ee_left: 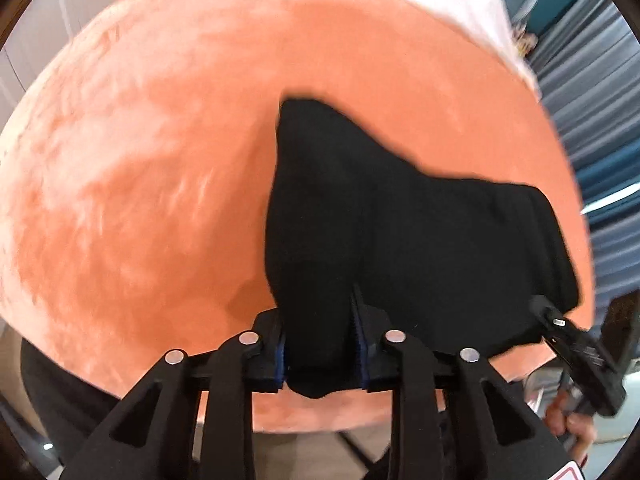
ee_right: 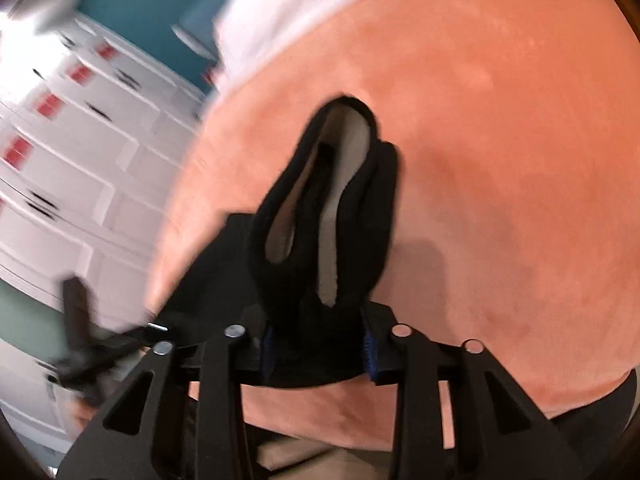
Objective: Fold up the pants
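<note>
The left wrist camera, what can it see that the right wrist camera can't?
Only the left wrist view shows the pants spread out wide and all black, with blue-grey curtains at the edge. Only the right wrist view shows the pants' pale lining inside an open fold, and white drawers with red labels. Both show the orange cover, a white cloth at its far end, and black cloth pinched in the view's own claw, left claw and right claw, with the other claw off to the side.
</note>
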A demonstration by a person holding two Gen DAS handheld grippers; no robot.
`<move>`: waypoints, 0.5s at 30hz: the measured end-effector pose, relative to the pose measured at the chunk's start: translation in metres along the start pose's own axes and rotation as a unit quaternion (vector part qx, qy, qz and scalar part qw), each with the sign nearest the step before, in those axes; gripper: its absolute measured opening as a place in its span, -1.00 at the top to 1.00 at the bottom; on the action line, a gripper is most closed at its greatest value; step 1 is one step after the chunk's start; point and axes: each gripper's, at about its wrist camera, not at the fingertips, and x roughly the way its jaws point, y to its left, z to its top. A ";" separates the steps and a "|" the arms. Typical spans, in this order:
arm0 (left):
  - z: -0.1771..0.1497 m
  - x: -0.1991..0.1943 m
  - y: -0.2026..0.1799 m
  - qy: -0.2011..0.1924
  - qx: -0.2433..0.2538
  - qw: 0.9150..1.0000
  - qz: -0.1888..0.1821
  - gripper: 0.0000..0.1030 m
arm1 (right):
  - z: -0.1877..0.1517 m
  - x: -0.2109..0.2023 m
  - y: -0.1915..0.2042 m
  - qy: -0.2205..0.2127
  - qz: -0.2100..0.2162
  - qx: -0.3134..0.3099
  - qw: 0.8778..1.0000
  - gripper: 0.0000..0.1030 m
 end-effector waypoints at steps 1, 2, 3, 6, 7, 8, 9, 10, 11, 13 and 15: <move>-0.006 0.021 0.002 0.025 0.008 0.999 0.020 0.40 | -0.010 0.022 -0.011 0.031 -0.042 -0.006 0.999 0.04; -0.013 0.034 0.002 0.035 0.008 0.999 0.035 0.30 | -0.020 0.040 -0.025 0.057 -0.073 0.010 0.996 -0.04; -0.018 0.035 0.002 0.022 0.008 0.999 0.042 0.24 | -0.027 0.038 -0.037 0.036 -0.048 0.051 0.997 -0.04; -0.021 0.021 -0.015 -0.018 0.046 0.996 0.071 0.20 | -0.026 -0.007 -0.027 -0.043 -0.056 0.095 0.993 0.17; -0.020 0.023 -0.021 -0.020 0.062 0.994 0.087 0.20 | -0.020 -0.023 -0.006 -0.081 -0.070 0.054 0.993 0.29; -0.019 0.027 -0.025 -0.017 0.069 0.993 0.097 0.18 | -0.013 -0.031 0.015 -0.095 -0.071 0.016 0.993 0.29; -0.017 0.031 -0.017 -0.014 0.068 0.992 0.101 0.16 | -0.002 -0.032 0.041 -0.101 -0.057 -0.022 0.993 0.30; -0.017 0.034 -0.015 -0.010 0.061 0.993 0.102 0.14 | 0.008 -0.026 0.060 -0.100 -0.041 -0.049 0.993 0.30; -0.016 0.035 -0.013 -0.011 0.057 0.993 0.103 0.11 | 0.017 -0.015 0.077 -0.094 -0.034 -0.077 0.992 0.30; -0.016 0.037 -0.012 -0.011 0.059 0.993 0.103 0.09 | 0.030 0.022 0.093 -0.069 -0.051 -0.120 0.989 0.34; -0.022 0.034 -0.008 -0.011 0.061 0.993 0.103 -0.03 | 0.046 0.070 0.069 -0.016 -0.111 -0.131 0.985 0.42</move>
